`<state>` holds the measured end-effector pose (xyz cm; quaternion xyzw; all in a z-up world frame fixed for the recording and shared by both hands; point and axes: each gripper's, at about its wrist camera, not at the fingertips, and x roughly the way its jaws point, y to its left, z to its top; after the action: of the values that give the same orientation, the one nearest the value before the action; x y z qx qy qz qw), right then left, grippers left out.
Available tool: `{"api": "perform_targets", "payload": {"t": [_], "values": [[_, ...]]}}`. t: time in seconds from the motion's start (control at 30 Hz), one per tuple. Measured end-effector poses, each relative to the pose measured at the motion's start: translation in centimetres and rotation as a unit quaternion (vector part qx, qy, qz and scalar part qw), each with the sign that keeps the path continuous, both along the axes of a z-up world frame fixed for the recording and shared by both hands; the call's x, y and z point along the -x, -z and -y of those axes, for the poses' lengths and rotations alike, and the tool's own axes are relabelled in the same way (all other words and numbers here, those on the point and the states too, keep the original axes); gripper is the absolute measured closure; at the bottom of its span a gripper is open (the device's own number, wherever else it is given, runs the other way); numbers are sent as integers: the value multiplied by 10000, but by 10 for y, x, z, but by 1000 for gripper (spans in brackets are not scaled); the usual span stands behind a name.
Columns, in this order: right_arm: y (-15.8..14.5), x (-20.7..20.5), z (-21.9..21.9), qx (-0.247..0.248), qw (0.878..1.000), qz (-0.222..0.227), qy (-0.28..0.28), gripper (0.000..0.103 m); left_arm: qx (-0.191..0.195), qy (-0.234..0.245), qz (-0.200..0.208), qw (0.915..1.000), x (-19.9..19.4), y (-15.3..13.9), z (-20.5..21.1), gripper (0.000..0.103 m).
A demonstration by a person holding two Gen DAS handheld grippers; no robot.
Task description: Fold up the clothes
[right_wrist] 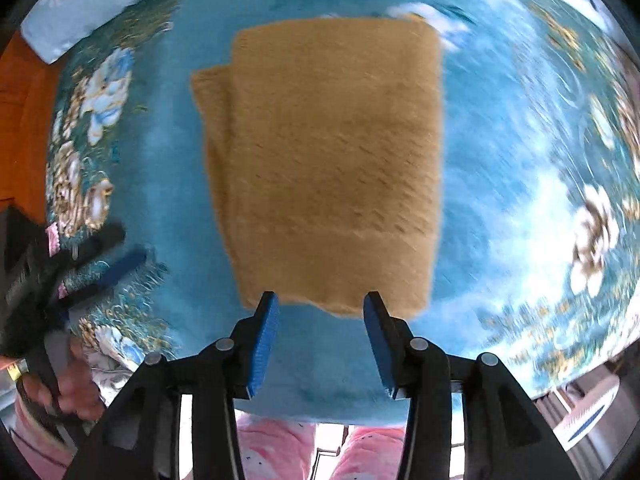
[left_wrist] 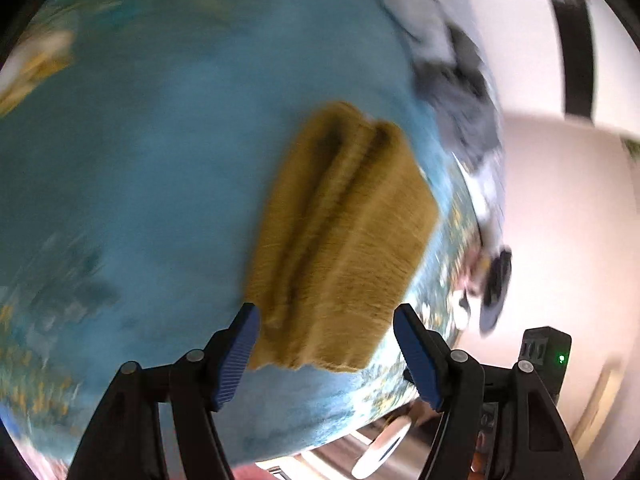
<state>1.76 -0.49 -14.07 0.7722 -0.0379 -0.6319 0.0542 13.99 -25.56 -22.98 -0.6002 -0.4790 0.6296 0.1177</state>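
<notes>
A mustard knitted garment [right_wrist: 332,160] lies folded into a rectangle on the blue floral cloth [right_wrist: 500,152]. In the left wrist view it [left_wrist: 344,240] shows its stacked folded layers near the cloth's right edge. My right gripper [right_wrist: 322,308] is open and empty, just short of the garment's near edge. My left gripper [left_wrist: 326,320] is open and empty, with the garment's near end between its blue pads. The left gripper also shows blurred at the left of the right wrist view [right_wrist: 96,264].
A pile of grey and white clothes [left_wrist: 452,80] lies at the far right of the blue floral cloth [left_wrist: 140,160]. A pale blue pillow [right_wrist: 100,12] lies at the far left. Pink patterned trousers [right_wrist: 280,448] show below the table edge. A white wall [left_wrist: 560,220] is to the right.
</notes>
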Motion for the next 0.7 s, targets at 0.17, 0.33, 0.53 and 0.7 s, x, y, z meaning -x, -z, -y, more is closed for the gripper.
{"api": "perform_targets", "payload": {"t": [0.17, 0.33, 0.53, 0.7], "values": [[-7, -13, -29, -176, 9997, -40, 132, 58, -156, 259, -548, 9980, 60, 0, -16, 30], [-16, -8, -46, -153, 9988, -214, 422, 58, 66, 190, -764, 9969, 127, 7, -16, 26], [-27, -17, -58, -68, 9984, -292, 476, 58, 339, 509, -402, 9973, 172, 43, -28, 25], [-28, -25, -78, -80, 9964, -275, 801, 58, 143, 430, -409, 9981, 186, 53, -34, 24]]}}
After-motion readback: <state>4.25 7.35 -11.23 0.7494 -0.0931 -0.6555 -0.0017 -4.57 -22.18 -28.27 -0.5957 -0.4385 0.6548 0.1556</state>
